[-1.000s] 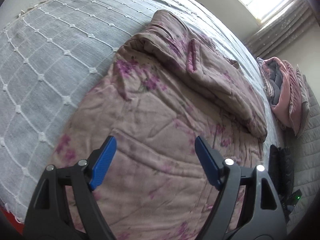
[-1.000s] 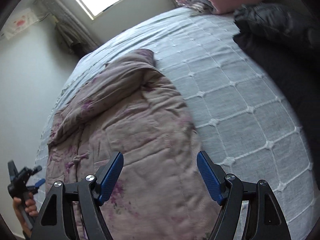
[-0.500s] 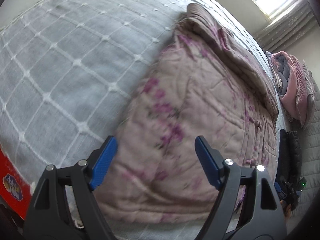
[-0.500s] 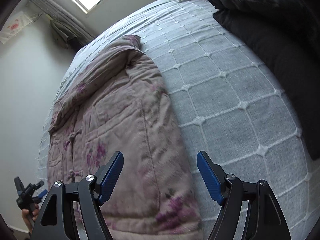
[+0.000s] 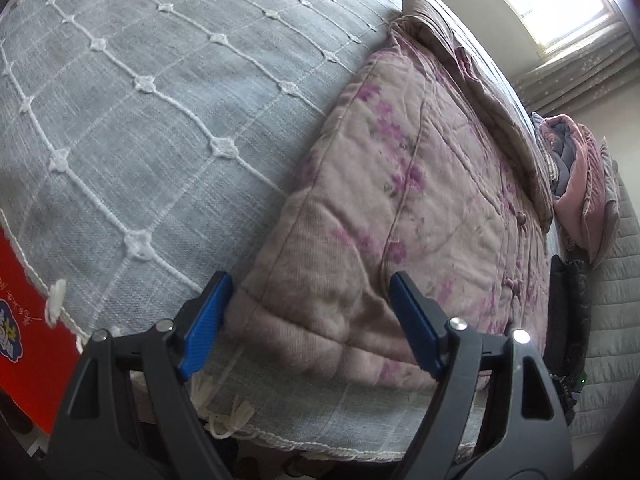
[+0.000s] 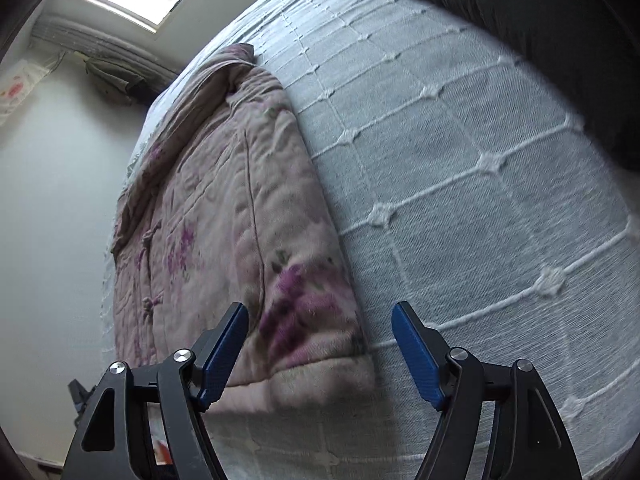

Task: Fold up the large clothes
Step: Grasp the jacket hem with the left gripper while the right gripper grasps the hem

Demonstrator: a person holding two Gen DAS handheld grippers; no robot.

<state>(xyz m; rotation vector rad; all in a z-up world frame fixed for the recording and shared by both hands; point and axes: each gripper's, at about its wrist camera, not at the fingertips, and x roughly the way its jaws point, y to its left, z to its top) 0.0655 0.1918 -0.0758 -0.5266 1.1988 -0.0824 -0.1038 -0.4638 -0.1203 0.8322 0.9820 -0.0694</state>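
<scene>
The jacket (image 5: pixel 420 200) is lying across the frame's middle on the bed (image 5: pixel 140 120). The left hand-held gripper (image 5: pixel 310 326) is gaping wide around its hem corner. The right hand-held gripper (image 6: pixel 320 350) is gaping wide too, at the lower centre.

The red printed cardboard box (image 5: pixel 24 300) is cut off by the left edge of the left wrist view. The black padded garment (image 6: pixel 560 40), upper right of the right wrist view, is cropped and blurred. The pink folded bedding pile (image 5: pixel 580 184) is partly hidden at far right.
</scene>
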